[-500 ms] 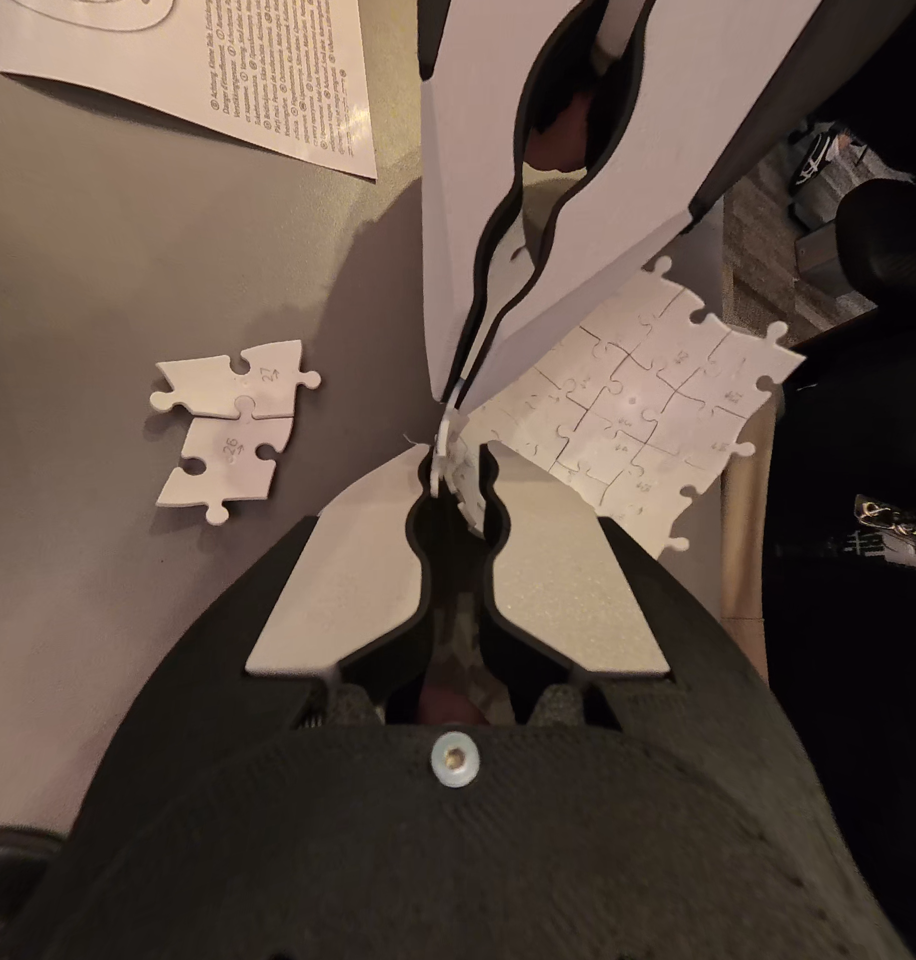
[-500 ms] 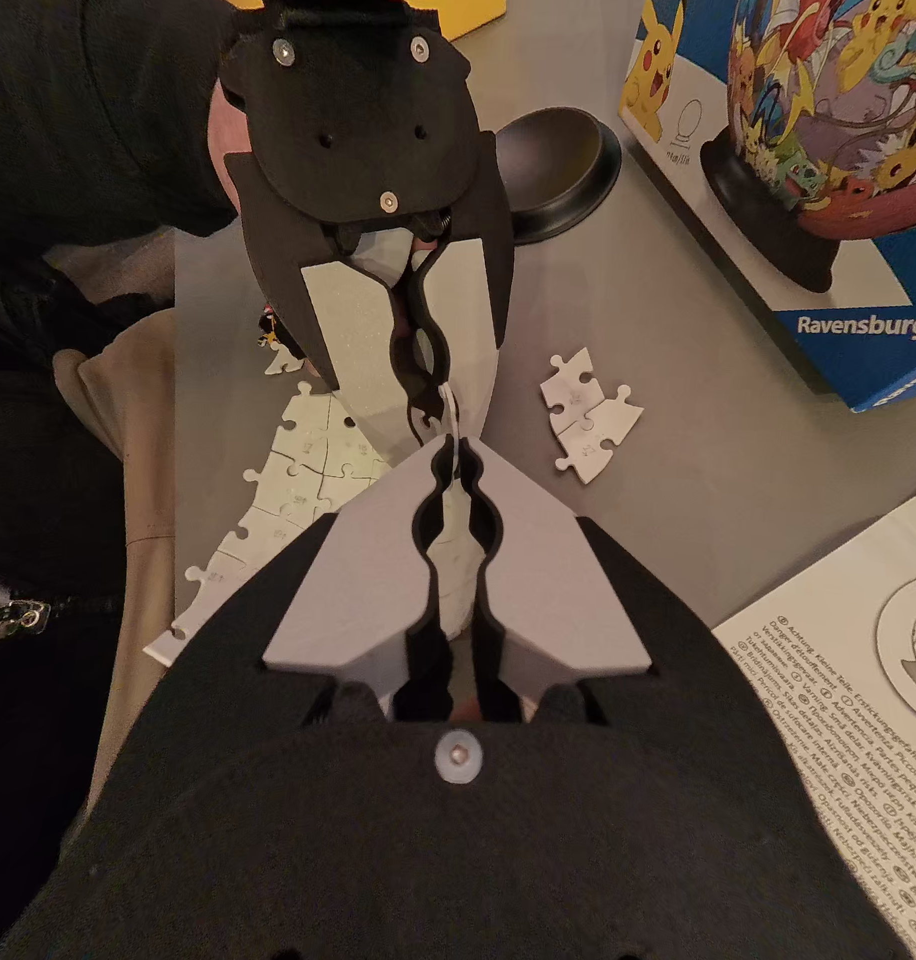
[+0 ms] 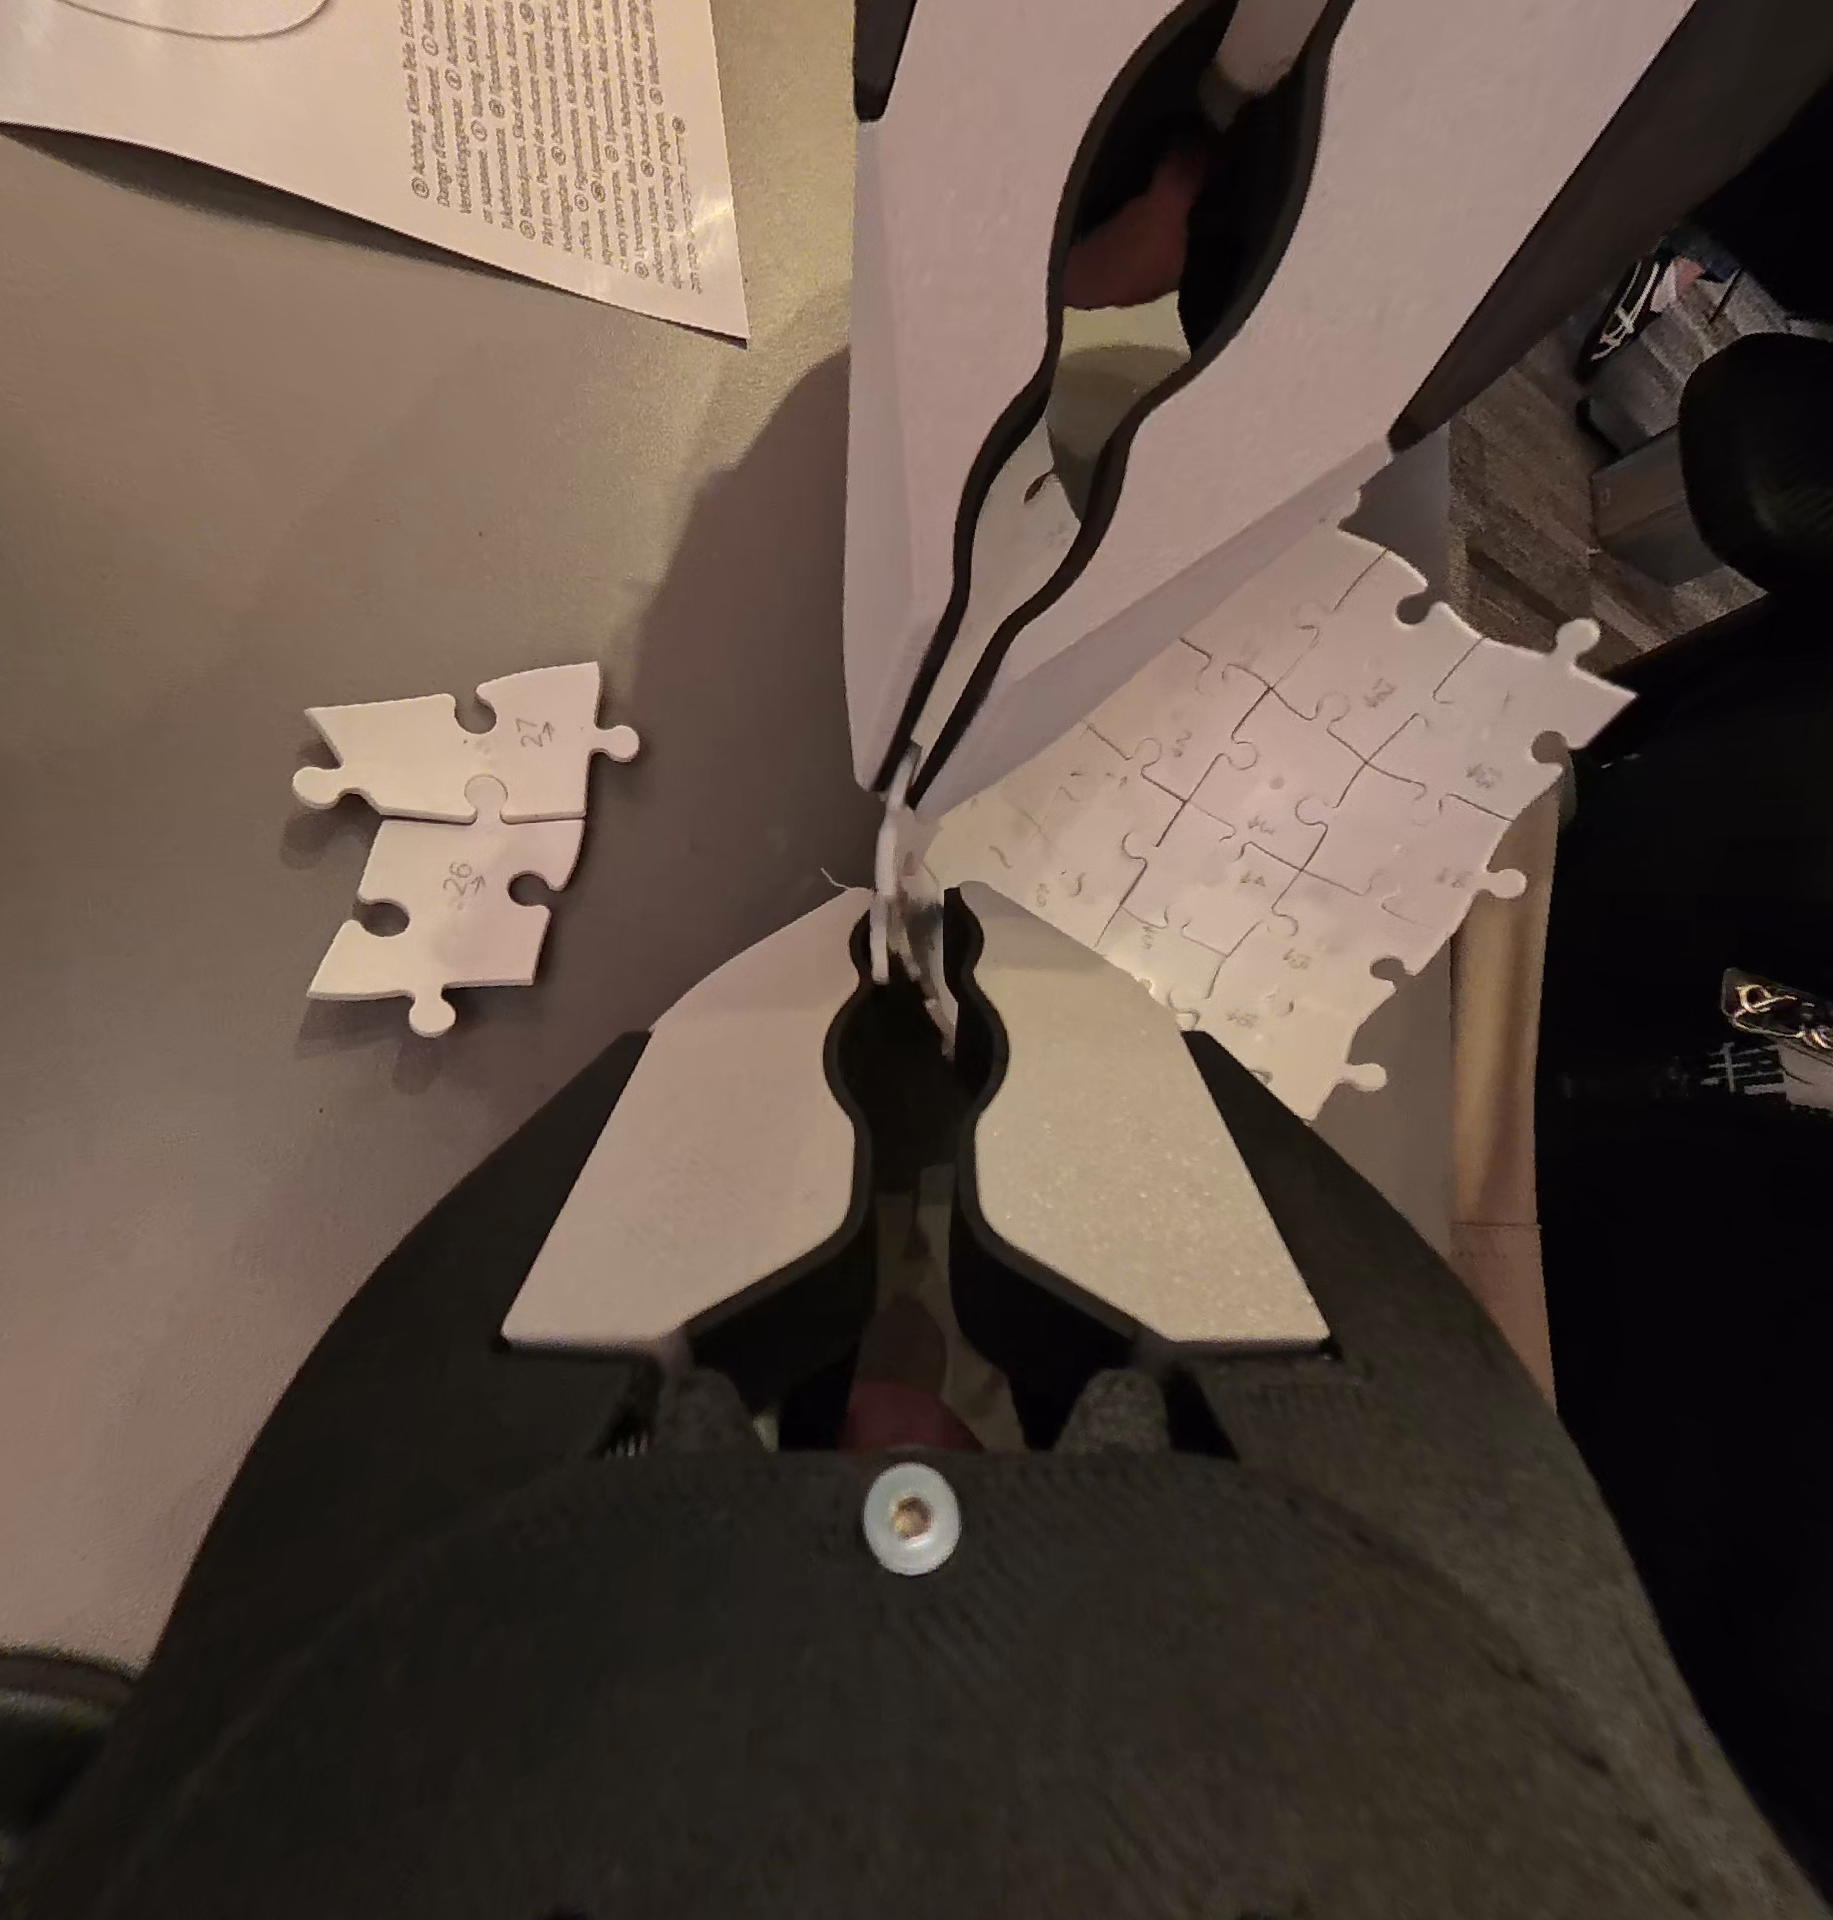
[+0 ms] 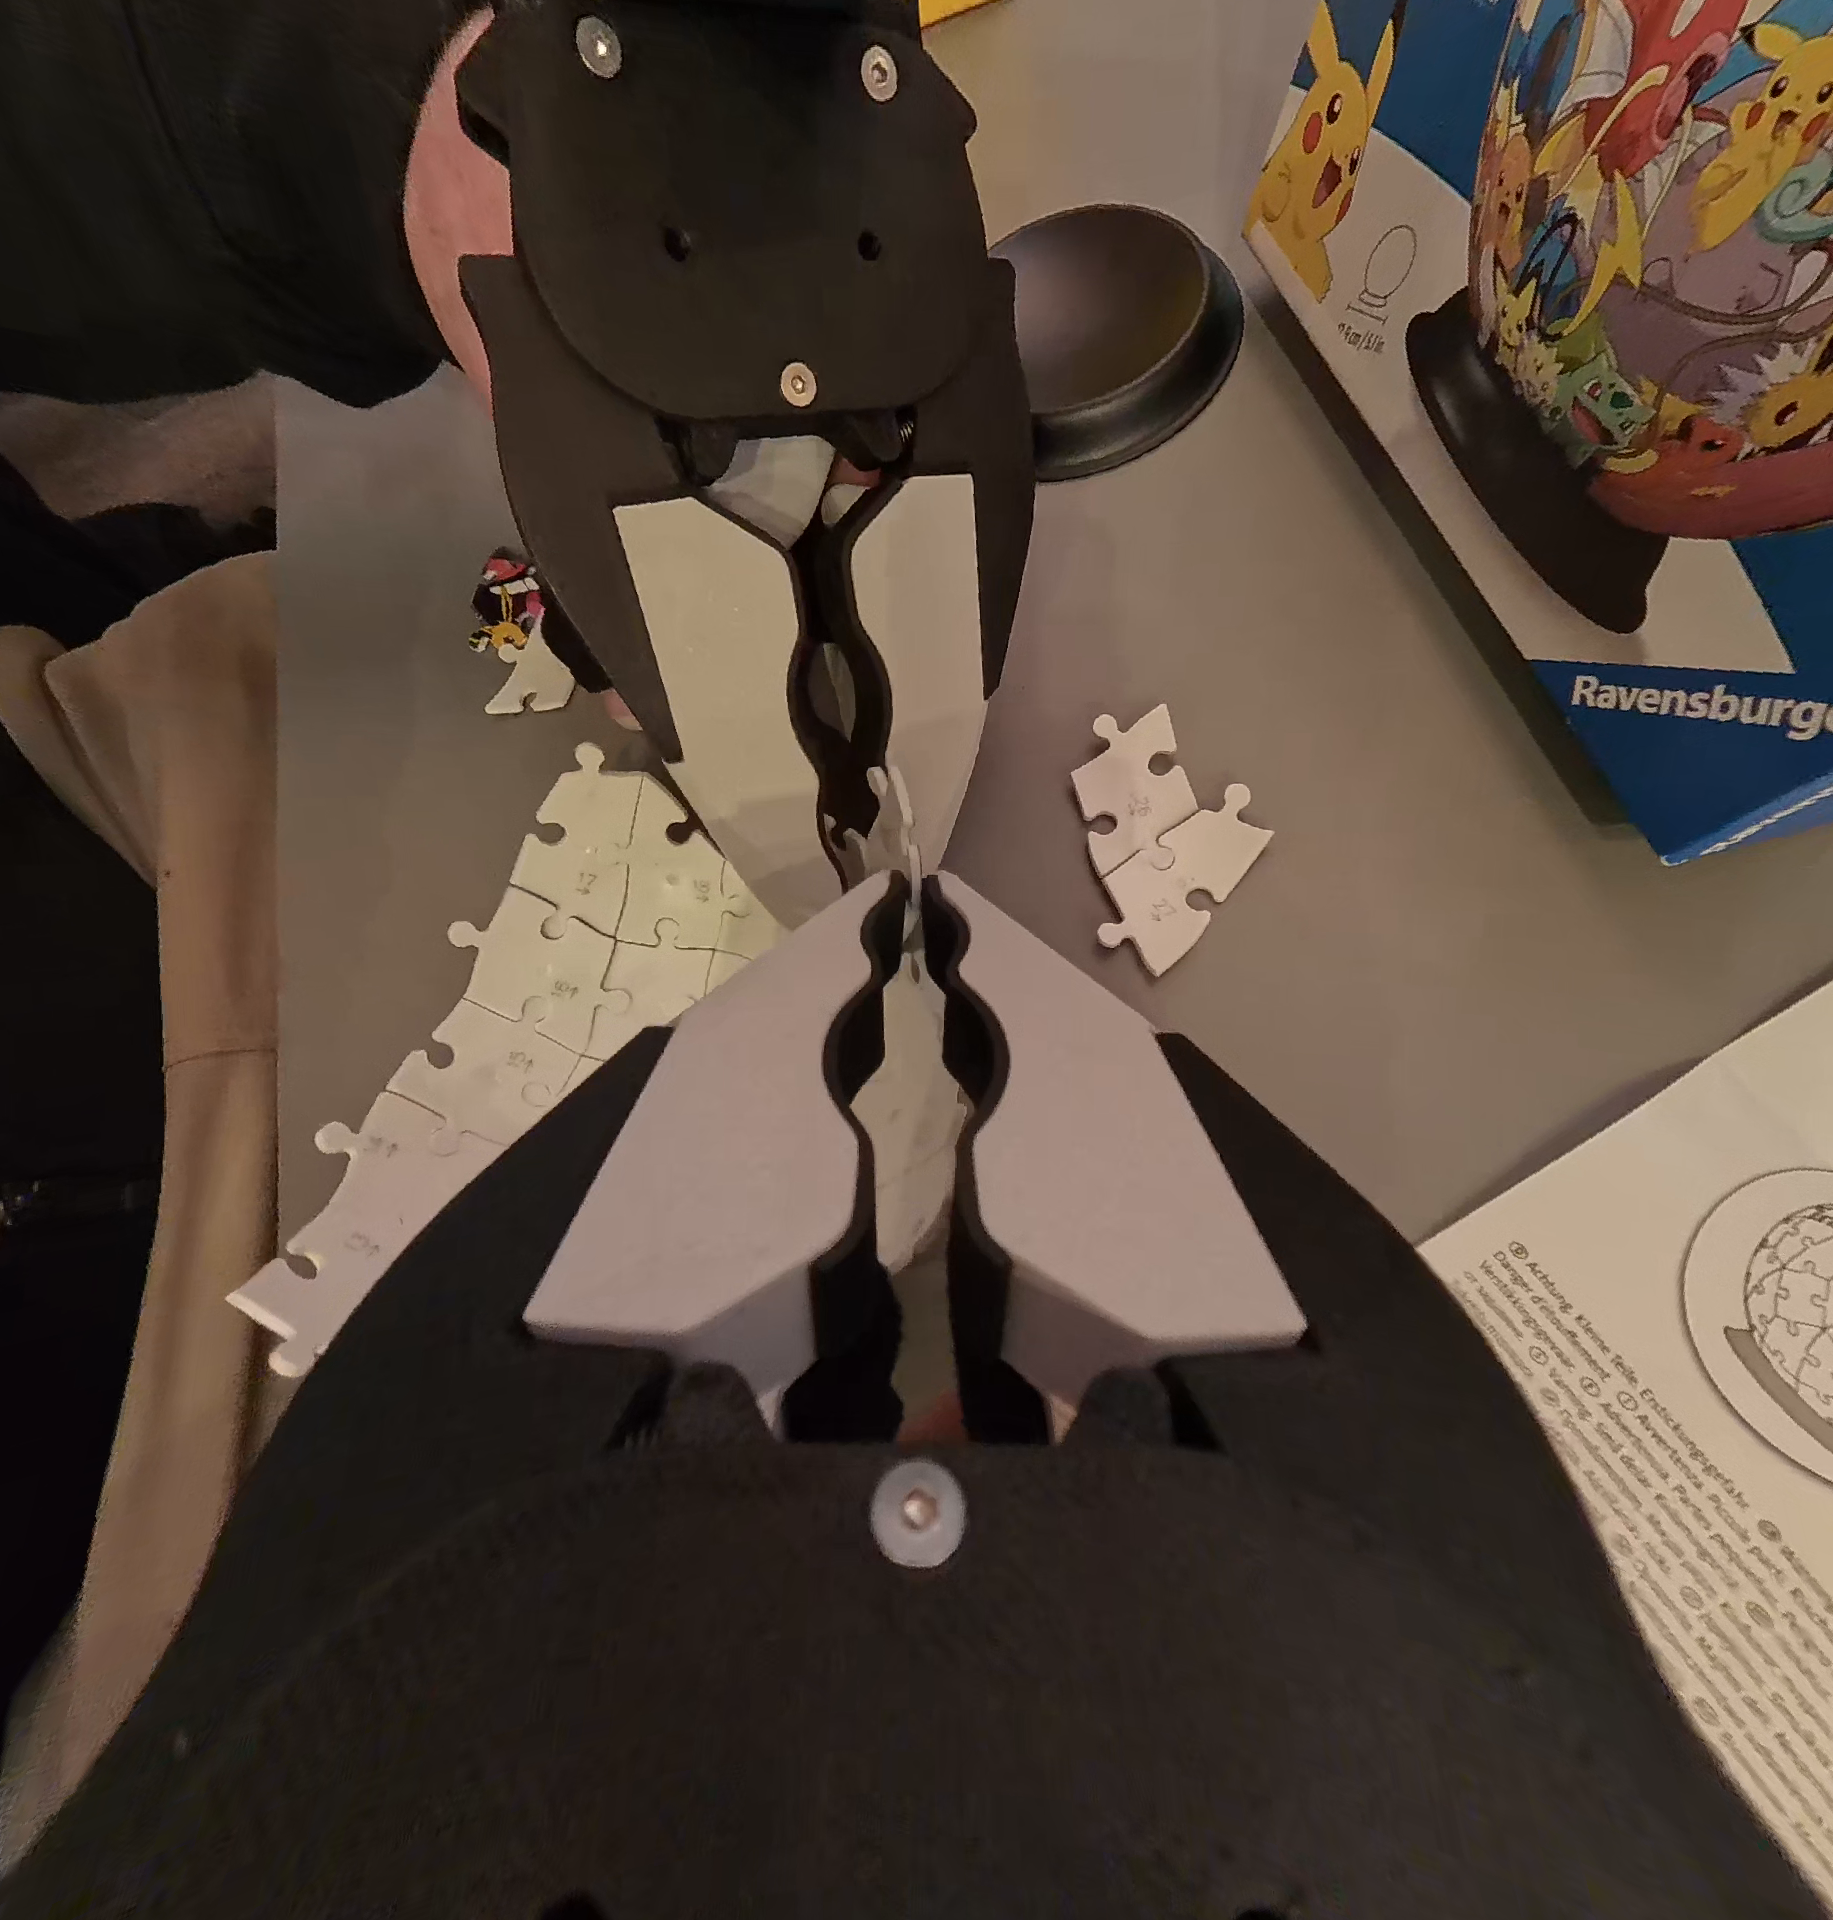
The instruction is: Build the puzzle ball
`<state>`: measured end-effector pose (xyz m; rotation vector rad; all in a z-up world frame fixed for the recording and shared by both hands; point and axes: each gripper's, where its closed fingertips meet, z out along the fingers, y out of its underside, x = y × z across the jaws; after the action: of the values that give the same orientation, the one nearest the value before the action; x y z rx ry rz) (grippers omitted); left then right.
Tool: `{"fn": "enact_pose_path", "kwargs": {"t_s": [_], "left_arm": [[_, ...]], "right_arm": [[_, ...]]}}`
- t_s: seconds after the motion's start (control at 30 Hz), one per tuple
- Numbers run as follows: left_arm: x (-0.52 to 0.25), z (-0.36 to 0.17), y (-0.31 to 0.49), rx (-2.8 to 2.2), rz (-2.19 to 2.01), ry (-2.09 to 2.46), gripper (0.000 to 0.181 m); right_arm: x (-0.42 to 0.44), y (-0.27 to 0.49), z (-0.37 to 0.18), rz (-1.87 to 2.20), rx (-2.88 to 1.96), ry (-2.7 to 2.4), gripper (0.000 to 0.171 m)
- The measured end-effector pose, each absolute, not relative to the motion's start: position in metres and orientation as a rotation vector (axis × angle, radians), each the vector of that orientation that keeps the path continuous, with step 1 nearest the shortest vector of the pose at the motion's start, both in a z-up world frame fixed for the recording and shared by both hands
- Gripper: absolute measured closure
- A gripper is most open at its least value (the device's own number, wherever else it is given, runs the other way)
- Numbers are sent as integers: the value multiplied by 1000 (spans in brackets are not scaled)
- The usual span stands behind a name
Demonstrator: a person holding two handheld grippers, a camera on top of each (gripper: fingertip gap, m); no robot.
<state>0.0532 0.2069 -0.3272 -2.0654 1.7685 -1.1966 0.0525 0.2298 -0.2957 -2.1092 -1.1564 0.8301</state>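
My left gripper (image 3: 907, 940) and right gripper (image 4: 912, 894) meet tip to tip above the grey table (image 3: 216, 520). Each is shut on a small white puzzle piece seen edge-on. The left one's piece (image 3: 922, 935) and the right one's piece (image 4: 894, 821) touch between the tips; I cannot tell whether they are locked together. The right gripper (image 3: 896, 779) comes in from the top of the left wrist view. The left gripper (image 4: 852, 847) comes in from the top of the right wrist view. A flat sheet of joined white pieces (image 3: 1307, 831) lies under them and also shows in the right wrist view (image 4: 579, 987).
A small cluster of joined pieces (image 3: 455, 831) (image 4: 1161, 842) lies on the table. A paper instruction sheet (image 3: 424, 125) (image 4: 1670, 1351), the puzzle box (image 4: 1618, 364), a black round stand (image 4: 1109, 343) and a coloured piece (image 4: 507, 613) lie around. A person's sleeve (image 4: 164, 156) is at the left. My left and right fingertips are right by each other.
Both grippers stay tip to tip. The held pieces have twisted slightly, so more of a white face and its knobs shows in the right wrist view.
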Motion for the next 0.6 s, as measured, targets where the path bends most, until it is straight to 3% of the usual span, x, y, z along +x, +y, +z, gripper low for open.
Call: {"fn": "enact_pose_path", "kwargs": {"t_s": [0.6], "left_arm": [[55, -326, 207, -2057, -1216, 1753, 174]], "right_arm": [[57, 233, -301, 532, -2056, -1391, 165]]}}
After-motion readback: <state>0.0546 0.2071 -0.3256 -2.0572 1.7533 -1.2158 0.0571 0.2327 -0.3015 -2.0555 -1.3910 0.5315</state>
